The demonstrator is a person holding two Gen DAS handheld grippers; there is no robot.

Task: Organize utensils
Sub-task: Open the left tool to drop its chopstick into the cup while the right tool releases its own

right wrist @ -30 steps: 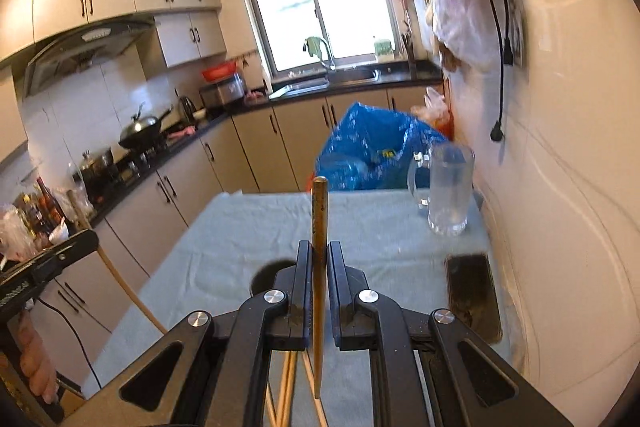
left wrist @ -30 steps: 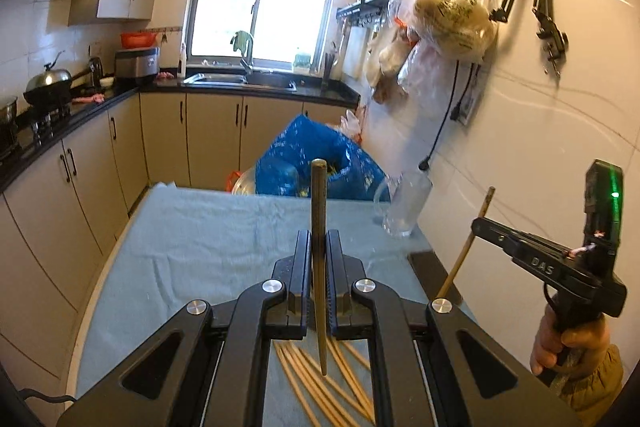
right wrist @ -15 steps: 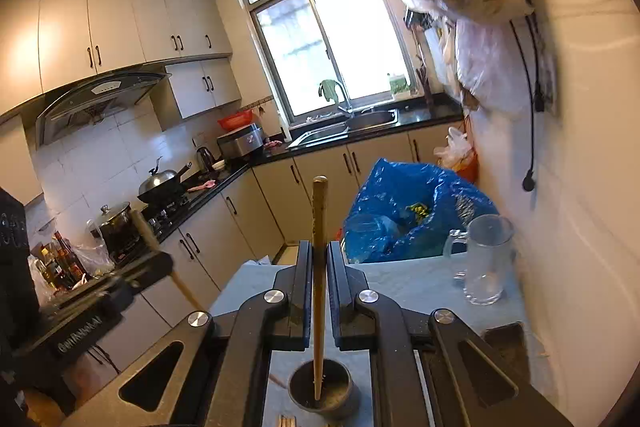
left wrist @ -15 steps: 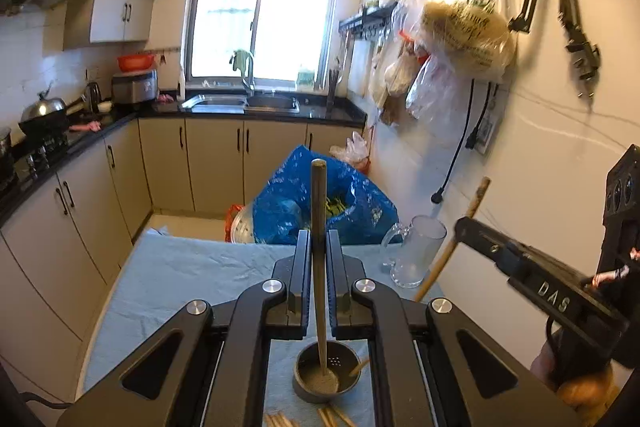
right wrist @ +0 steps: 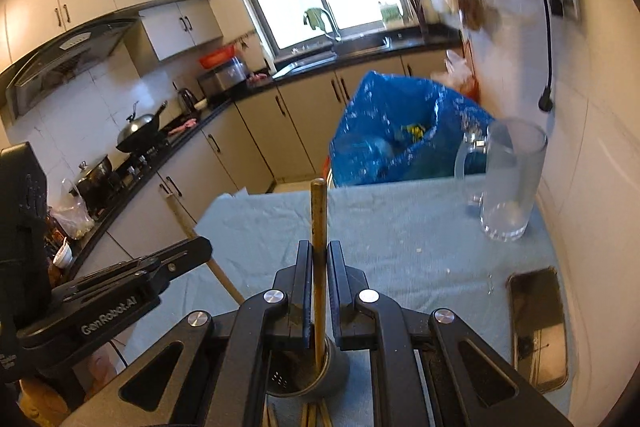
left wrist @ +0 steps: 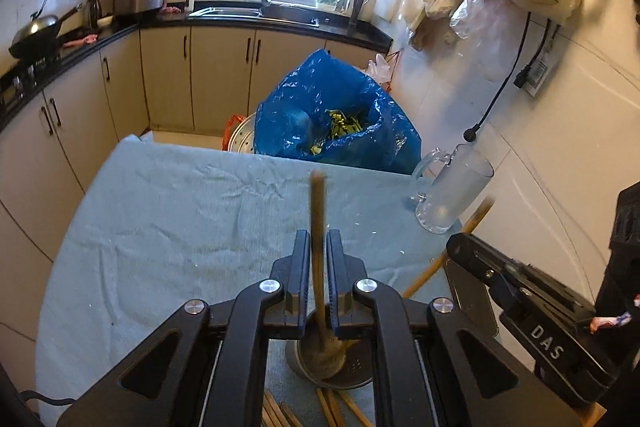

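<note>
My left gripper (left wrist: pixel 319 239) has a wooden chopstick (left wrist: pixel 318 203) standing between its jaws, which are opening. The stick is blurred and loose, and its lower end rests in the round metal cup (left wrist: pixel 344 379) below. My right gripper (right wrist: pixel 319 247) is shut on a second chopstick (right wrist: pixel 319 207) whose lower end dips into the same cup (right wrist: pixel 332 367). Each gripper shows in the other's view: the right gripper (left wrist: pixel 454 247) at the right, the left gripper (right wrist: pixel 204 247) at the left. Several loose chopsticks (left wrist: pixel 332 407) lie on the cloth in front of the cup.
A glass mug (right wrist: pixel 508 187) stands at the table's far right by the tiled wall, and a dark phone (right wrist: pixel 538 327) lies nearer. A blue bag (left wrist: pixel 332 115) sits beyond the table's far edge. The grey-blue tablecloth (left wrist: pixel 180 227) stretches left, with kitchen cabinets past it.
Both grippers came forward and down over the metal cup, and both chopstick ends went into it. The left jaws have loosened and their chopstick has slid down a little.
</note>
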